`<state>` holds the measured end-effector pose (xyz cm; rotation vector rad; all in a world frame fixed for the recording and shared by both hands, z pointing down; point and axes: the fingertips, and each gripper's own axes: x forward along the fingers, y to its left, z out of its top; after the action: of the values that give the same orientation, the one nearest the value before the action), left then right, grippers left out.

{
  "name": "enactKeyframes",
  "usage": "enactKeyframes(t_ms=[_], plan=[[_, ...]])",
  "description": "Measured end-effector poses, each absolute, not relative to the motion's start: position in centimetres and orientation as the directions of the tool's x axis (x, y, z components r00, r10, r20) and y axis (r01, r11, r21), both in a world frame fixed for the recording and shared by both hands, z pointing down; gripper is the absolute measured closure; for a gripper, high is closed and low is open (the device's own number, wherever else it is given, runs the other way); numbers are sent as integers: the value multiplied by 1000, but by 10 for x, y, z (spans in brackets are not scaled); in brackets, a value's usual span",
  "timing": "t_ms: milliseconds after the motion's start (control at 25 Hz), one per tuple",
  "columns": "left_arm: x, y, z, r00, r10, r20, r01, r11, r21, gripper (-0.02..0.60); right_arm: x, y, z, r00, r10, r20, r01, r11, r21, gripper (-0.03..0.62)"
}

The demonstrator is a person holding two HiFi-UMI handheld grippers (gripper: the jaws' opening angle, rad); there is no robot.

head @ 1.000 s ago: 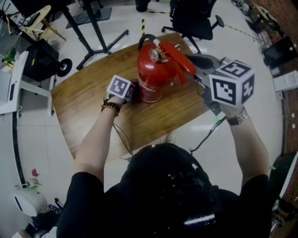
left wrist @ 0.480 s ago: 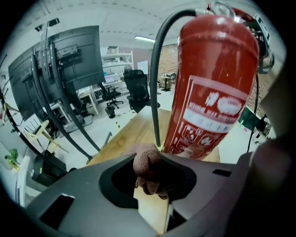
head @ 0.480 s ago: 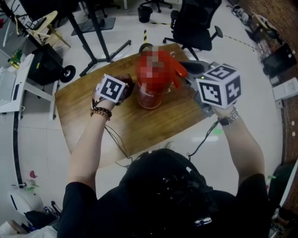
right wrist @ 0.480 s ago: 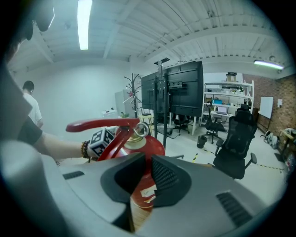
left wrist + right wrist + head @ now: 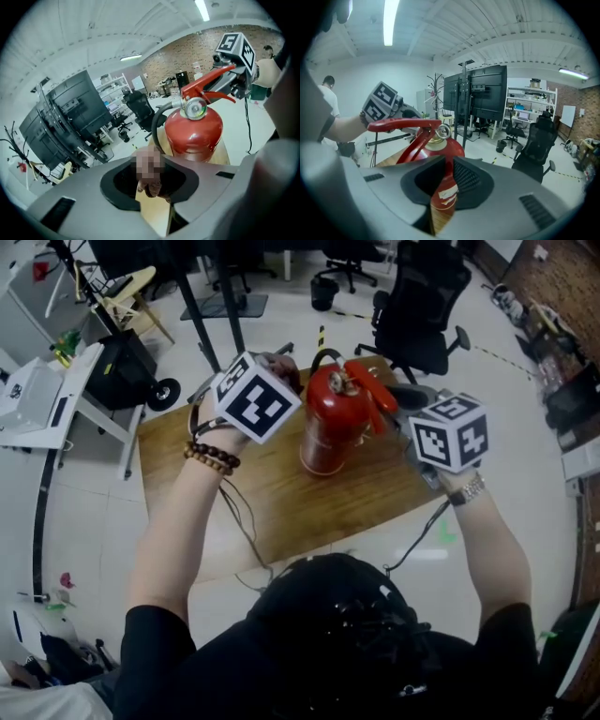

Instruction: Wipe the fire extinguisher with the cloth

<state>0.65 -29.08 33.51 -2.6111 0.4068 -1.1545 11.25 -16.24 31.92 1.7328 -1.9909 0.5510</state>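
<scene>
The fire extinguisher [image 5: 330, 427] stands upright on the counter [image 5: 281, 507], between both grippers. The fingers of the left gripper [image 5: 157, 206] clamp the cloth [image 5: 152, 187], raised beside its upper body and nearer for wiping. Those of the right gripper [image 5: 440, 206] sit nearly together, apparently empty.

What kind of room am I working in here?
Most likely an office-style lab or workshop: black office chairs, a big dark display on a stand, equipment shelves, a brick wall, and a wooden table holding the fire extinguisher.
</scene>
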Motion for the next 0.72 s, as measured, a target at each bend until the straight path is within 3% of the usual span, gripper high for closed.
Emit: enactKeyframes(t_ms=[360, 720], plan=[[24, -267, 261, 725, -375, 578, -65, -872, -484, 486, 122, -149, 313, -92, -831, 548, -995, 103, -11, 522], [38, -243, 230, 789, -295, 539, 26, -861, -509, 486, 121, -122, 285, -128, -874, 468, -991, 94, -95, 510]])
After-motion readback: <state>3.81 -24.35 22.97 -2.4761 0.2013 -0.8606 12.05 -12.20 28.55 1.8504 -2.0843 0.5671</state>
